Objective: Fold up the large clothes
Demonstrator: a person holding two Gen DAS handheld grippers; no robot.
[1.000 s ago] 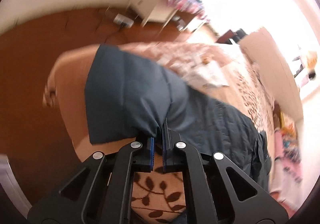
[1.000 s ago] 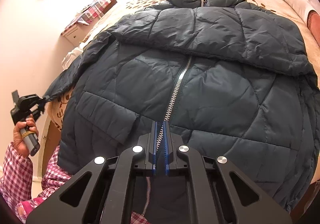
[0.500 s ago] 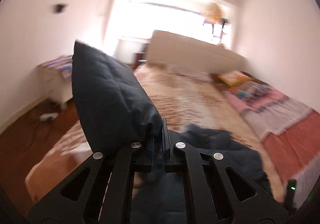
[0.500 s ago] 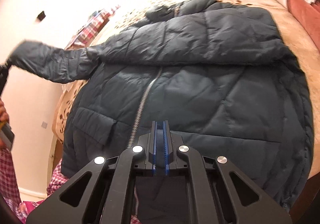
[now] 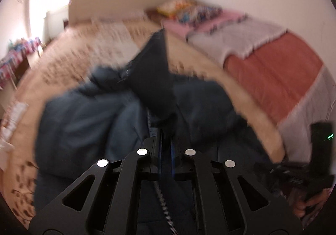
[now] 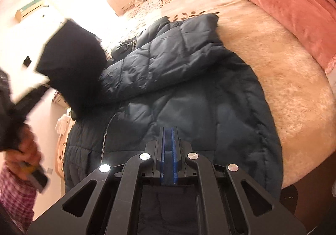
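Note:
A dark blue quilted jacket (image 5: 84, 121) lies zipper-up on the bed (image 5: 94, 50). My left gripper (image 5: 167, 136) has the cuff of one sleeve (image 5: 153, 75) between its jaws, which are opening, and holds it up over the jacket's front. In the right wrist view the same sleeve (image 6: 71, 71) hangs lifted at the left above the jacket (image 6: 189, 92), with the person's hand (image 6: 25, 146) below it. My right gripper (image 6: 168, 130) hovers shut over the jacket's lower front, to the right of the zipper (image 6: 105, 136), with nothing held.
The beige leaf-print bed cover (image 6: 283, 67) shows bare to the right of the jacket. A red blanket (image 5: 273, 71) and pink bedding with pillows (image 5: 184, 10) lie along the far right side. A cluttered side table (image 5: 12, 63) stands at the left by the wall.
My left gripper has swung the sleeve up from the bed's left side and across over the jacket's front. My right gripper has slid right, off the zipper.

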